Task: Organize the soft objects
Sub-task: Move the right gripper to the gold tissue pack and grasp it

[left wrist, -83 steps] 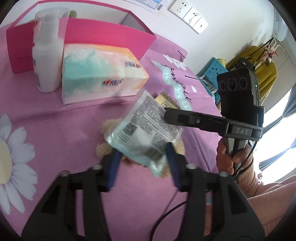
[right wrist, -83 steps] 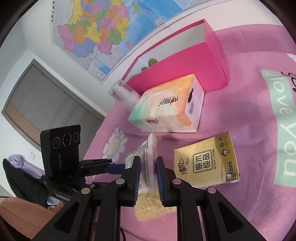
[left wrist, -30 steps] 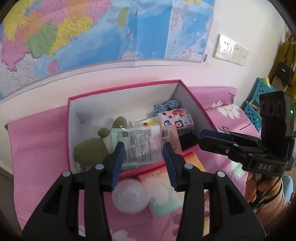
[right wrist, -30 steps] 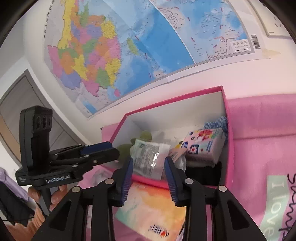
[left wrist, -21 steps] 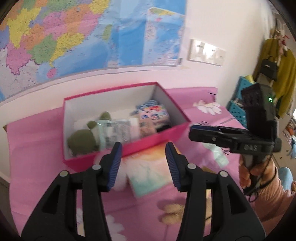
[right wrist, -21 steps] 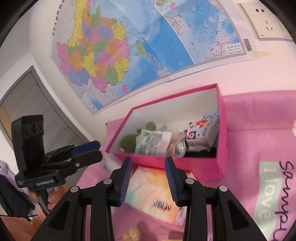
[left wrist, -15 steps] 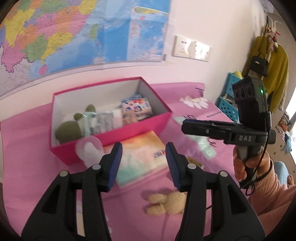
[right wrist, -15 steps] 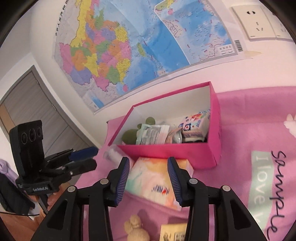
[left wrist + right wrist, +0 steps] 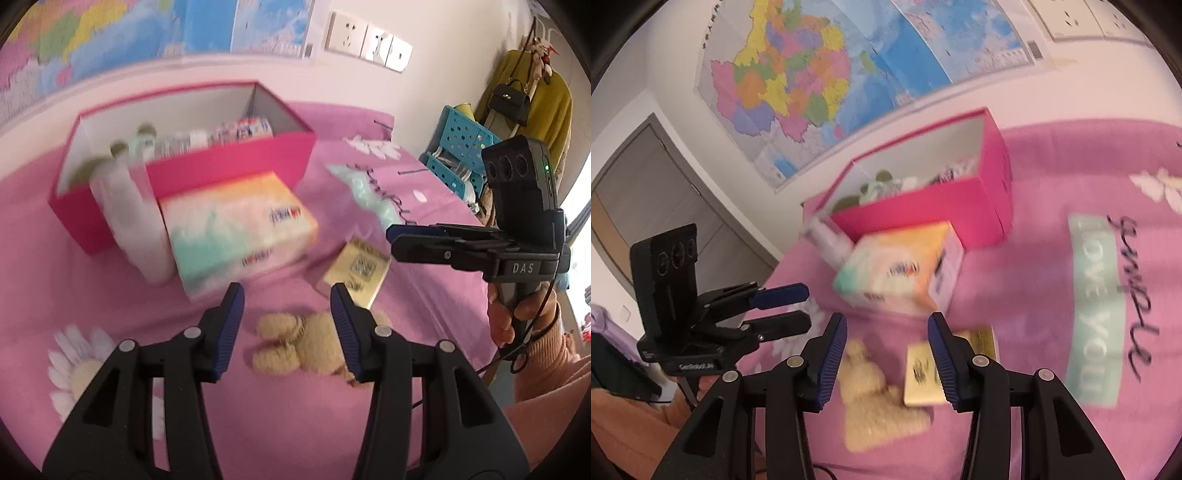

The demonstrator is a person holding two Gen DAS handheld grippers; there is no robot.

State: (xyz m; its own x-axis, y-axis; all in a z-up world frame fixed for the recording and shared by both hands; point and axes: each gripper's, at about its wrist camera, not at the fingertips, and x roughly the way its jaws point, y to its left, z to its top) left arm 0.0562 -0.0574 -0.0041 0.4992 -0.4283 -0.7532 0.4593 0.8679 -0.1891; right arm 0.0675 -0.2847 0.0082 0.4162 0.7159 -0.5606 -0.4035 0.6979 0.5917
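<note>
Both pairs of fingers apart, nothing between them. Left gripper (image 9: pixel 286 306) hanging just above the tan plush bear (image 9: pixel 306 347), which lies flat on the pink cloth (image 9: pixel 295 424) right below and between the blue pads. Right gripper (image 9: pixel 886 341) jaws just been widening too, empty, with the same bear (image 9: pixel 875 398) low between the fingertips and a bit toward the left one.

Looks like the next pick is the bear, so: drop straight down over the fat middle of the body, not the head or a limb, or it just flops and swings on the way over. Worth opening a touch wider first, since the body looks about as broad as the gap. Press the pads slightly into the cloth before squeezing so the fur actually gets caught.

Just past the right-hand fingertips: yellow tissue pack (image 9: pixel 356 271), flat, close to the bear. Careful not to pinch its corner along with the plush.

Further out, beyond the fingers: big pastel tissue box (image 9: pixel 236 229) with a white bottle (image 9: pixel 129 225) beside it, both right in front of the pink box (image 9: pixel 229 166). Lift high enough to clear those two before heading over the rim. Plenty already in there, green plush toward the left end, so aim for a gap.

One gripper probably enough; keep the other out of the lane.
</note>
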